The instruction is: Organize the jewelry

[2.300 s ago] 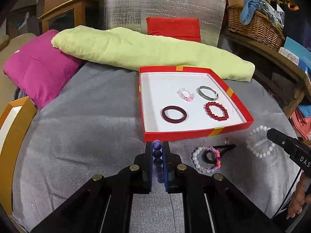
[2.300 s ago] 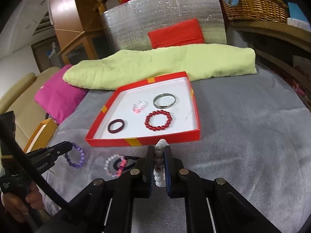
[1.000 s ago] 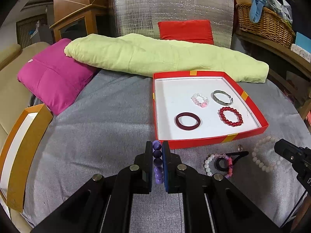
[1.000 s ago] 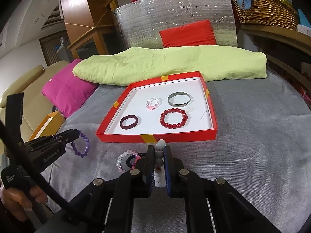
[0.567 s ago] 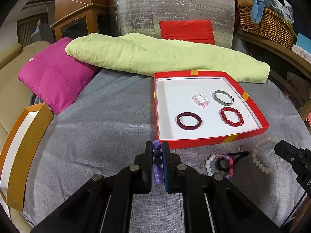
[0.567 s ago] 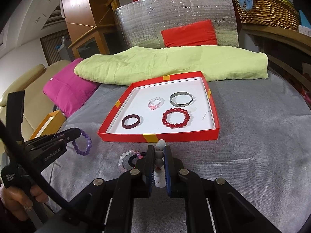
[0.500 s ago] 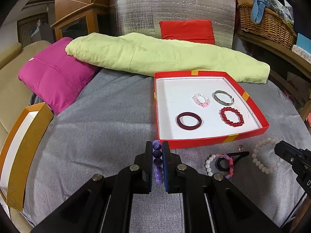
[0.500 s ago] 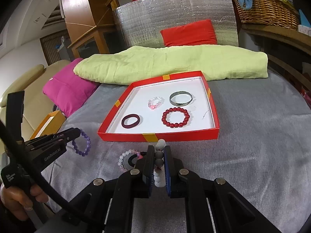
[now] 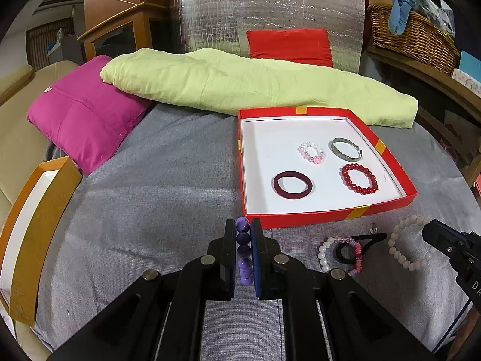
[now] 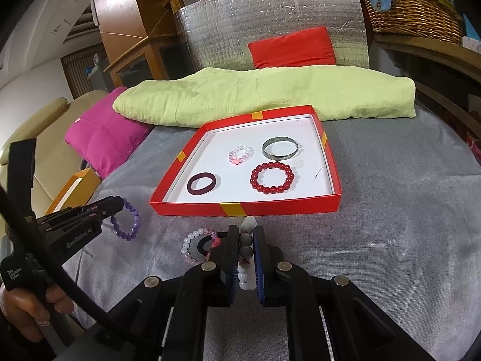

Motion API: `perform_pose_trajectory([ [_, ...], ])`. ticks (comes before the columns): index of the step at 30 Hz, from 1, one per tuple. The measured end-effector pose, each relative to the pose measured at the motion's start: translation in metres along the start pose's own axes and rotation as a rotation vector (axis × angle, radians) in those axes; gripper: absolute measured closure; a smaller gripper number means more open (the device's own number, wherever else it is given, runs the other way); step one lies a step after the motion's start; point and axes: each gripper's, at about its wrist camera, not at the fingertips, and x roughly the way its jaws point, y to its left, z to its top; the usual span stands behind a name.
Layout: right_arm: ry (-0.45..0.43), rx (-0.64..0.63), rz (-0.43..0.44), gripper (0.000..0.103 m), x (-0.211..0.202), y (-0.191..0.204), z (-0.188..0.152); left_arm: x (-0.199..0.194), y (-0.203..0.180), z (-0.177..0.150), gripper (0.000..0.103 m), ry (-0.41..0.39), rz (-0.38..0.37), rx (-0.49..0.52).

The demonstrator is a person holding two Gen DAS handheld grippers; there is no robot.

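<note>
Over the last seconds we have only drawn back a little from the red cardboard tray (image 9: 303,222), our left gripper (image 9: 243,251) still closed on the purple bead bracelet (image 9: 243,249) and our right gripper (image 10: 247,257) on the white bead bracelet (image 10: 246,258), so both remain in the air before the tray, not yet placed.

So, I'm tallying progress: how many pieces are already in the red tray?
4 in the red tray: maroon band front left, red bead bracelet front right, pink bead bracelet back middle, silver bangle back right. None appear hidden.
</note>
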Motion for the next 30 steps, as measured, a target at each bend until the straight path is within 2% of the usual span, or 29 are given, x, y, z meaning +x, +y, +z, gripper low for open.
perform_pose_trajectory([
  [30, -0.003, 0.002, 0.003, 0.093, -0.0002, 0.0004, -0.0002, -0.0014, -0.0004, -0.0001, 0.093, -0.003, 0.008, -0.006],
])
